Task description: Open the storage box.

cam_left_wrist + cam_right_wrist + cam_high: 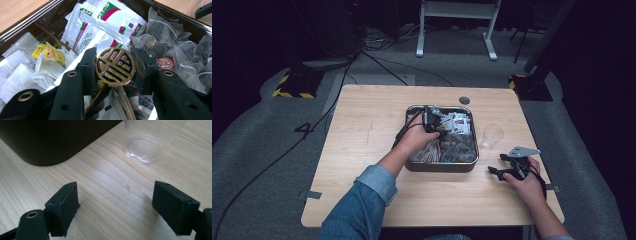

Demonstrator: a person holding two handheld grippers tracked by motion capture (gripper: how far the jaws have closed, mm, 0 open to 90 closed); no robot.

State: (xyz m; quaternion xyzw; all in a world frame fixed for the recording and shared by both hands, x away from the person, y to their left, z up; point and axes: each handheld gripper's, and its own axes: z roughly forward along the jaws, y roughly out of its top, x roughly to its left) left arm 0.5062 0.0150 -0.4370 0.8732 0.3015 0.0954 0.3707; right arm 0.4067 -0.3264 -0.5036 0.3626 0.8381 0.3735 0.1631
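Worktop (362,150) first, from the high view: the left hand-held gripper (430,121) is down inside the metal tray (442,166), over the heap of tea bags and sachets, while the right hand-held gripper (506,166) waits low near the front right corner, just short of the clear plastic cup (491,136) that stands beside the tray's right wall.

Over to the left gripper view, and here's the catch: the left hand-held gripper (115,66) is clamped on a round gold-and-black medallion (115,67), which looks like the head of a stick running down between the jaws. It sits above the white sachets (100,27), with clear pyramid tea bags (170,35) to one side and a yellow-tagged tea bag (47,53) to the other. The grip is on the disc's edges, so my call is to lift straight and slow; any twist could let the disc pivot. Watch for bag strings snagging on the stick as it comes up.

Right gripper view now: the right hand-held gripper (115,207) has its jaws wide apart over bare wood, holding nothing, the cup (147,142) just ahead and the tray's dark wall (50,140) alongside. Steadying that light cup before anything goes in would be wise.
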